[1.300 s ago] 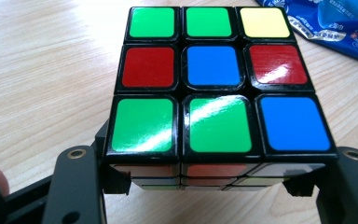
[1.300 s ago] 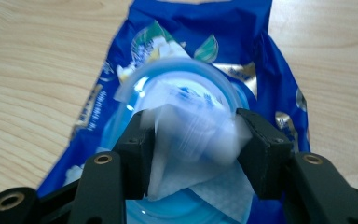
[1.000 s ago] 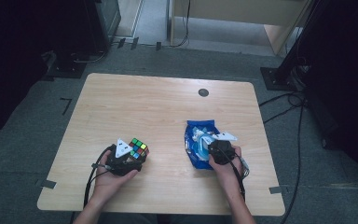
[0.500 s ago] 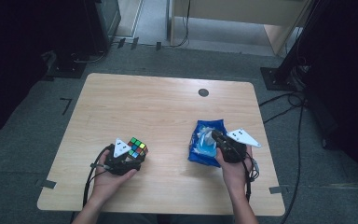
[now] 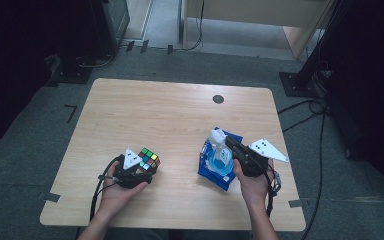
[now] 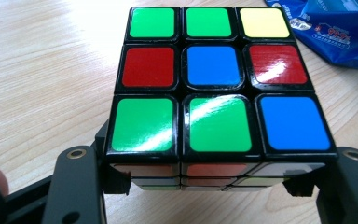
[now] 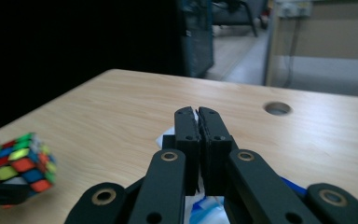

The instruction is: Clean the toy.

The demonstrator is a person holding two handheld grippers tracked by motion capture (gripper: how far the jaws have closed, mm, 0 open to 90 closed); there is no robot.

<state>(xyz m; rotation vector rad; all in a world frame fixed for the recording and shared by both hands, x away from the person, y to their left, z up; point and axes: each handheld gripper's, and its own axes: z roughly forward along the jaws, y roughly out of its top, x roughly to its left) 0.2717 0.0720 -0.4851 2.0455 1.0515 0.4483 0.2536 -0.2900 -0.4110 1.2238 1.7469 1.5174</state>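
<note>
Right gripper [image 5: 228, 141]: jaws pressed together, pinching a white wipe [image 5: 218, 136] pulled up out of the blue wipes pack [image 5: 212, 167], which lies on the table [image 5: 180, 115] near its right front. Left gripper [image 5: 147, 170]: jaws clamped on opposite sides of the puzzle cube [image 6: 214, 88], at the table's left front, well apart from the pack.

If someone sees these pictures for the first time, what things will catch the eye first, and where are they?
The brightest thing is the scrambled colour cube near the table's front left, clamped in the left claw. To its right lies a blue wipes pack, where the right claw is shut on a white tissue that rises from the pack. Farther back, a small round hole marks the pale wooden table.
</note>
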